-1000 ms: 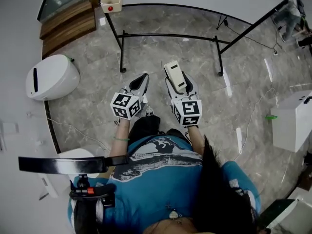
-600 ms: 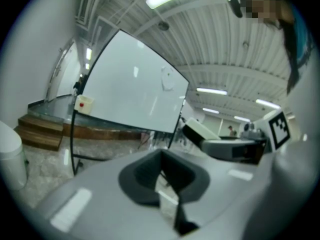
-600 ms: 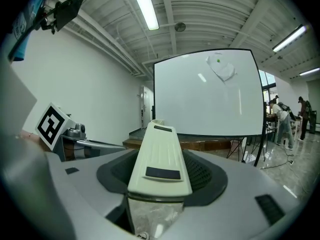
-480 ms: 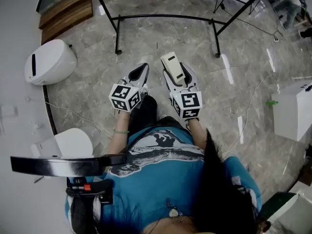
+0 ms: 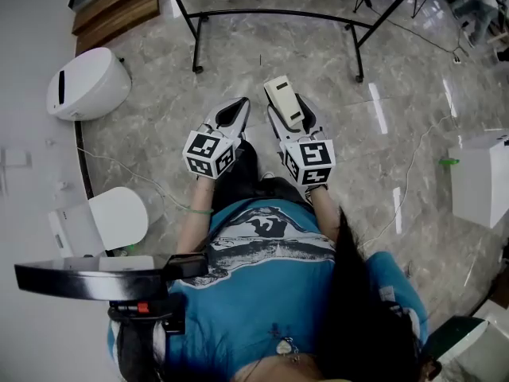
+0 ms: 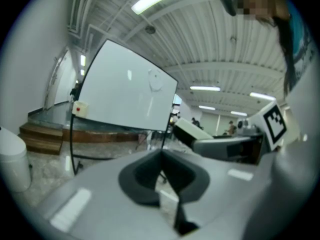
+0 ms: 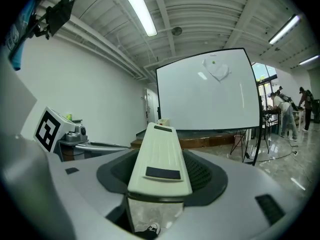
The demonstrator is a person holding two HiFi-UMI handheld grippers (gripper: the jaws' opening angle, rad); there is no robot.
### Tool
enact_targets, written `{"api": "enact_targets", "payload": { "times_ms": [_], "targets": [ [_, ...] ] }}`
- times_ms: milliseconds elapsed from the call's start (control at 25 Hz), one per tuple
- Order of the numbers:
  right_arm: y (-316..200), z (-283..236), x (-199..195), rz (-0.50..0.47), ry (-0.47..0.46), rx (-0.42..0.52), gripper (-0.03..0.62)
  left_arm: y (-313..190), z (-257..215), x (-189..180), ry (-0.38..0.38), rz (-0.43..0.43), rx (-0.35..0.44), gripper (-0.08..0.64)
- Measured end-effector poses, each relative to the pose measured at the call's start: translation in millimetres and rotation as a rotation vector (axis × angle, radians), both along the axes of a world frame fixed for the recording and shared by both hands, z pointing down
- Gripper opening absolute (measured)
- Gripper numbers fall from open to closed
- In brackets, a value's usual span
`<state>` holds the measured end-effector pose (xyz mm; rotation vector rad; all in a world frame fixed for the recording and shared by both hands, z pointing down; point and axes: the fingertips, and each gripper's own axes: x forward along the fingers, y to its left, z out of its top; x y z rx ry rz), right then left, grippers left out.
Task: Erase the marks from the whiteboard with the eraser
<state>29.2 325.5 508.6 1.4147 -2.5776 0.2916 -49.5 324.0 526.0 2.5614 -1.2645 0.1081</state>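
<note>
1. Eraser (image 7: 160, 156) first: we have it clamped in the right gripper (image 7: 162, 184), jaws pressed on its two long sides, and its long axis runs straight out along them, nose forward.
2. Ahead of that nose stands the whiteboard (image 7: 205, 96), upright on its black stand (image 5: 274, 13) and well apart from us across the floor. The eraser points at the board's lower part.
3. Here's the relation that counts: the marks (image 7: 217, 70) sit high on the board, near the top edge and about the middle, so they lie above and beyond the eraser's tip. We judge the coming move to be a step in and a lift.
4. Over to the left gripper (image 6: 161, 174): its jaws meet at the tips with nothing between them, and it rides just beside the right one, level with it.
5. Which hand is nearer? Both are about equally far from the board, but only the right one carries the tool.
6. The count: one eraser, one whiteboard, one faint patch of marks as far as we can make out, two grippers.
</note>
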Motion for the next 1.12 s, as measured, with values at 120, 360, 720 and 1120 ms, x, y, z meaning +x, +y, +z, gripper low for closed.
{"api": "enact_targets", "payload": {
  "times_ms": [120,360,720,1120],
  "targets": [
    [9.3,2.2,1.0,-0.018,0.020,-0.003,0.264,10.4,1.4,1.1,-0.007,-0.009,-0.001,0.003],
    [21.4,1.8,6.2,-0.015,0.024,-0.018,0.264,23.7,-2.4,3.1,-0.010,-0.017,0.006,0.003],
    [36.1,8.9,13.8,-0.011,0.027,-0.031,0.264,40.0,6.1,11.2,-0.016,-0.003,-0.007,0.003],
    [34.8,12.8,8.1,-0.023,0.030,-0.024,0.264,40.7,14.1,5.4,-0.018,-0.012,-0.015,0.003]
  ]
}}
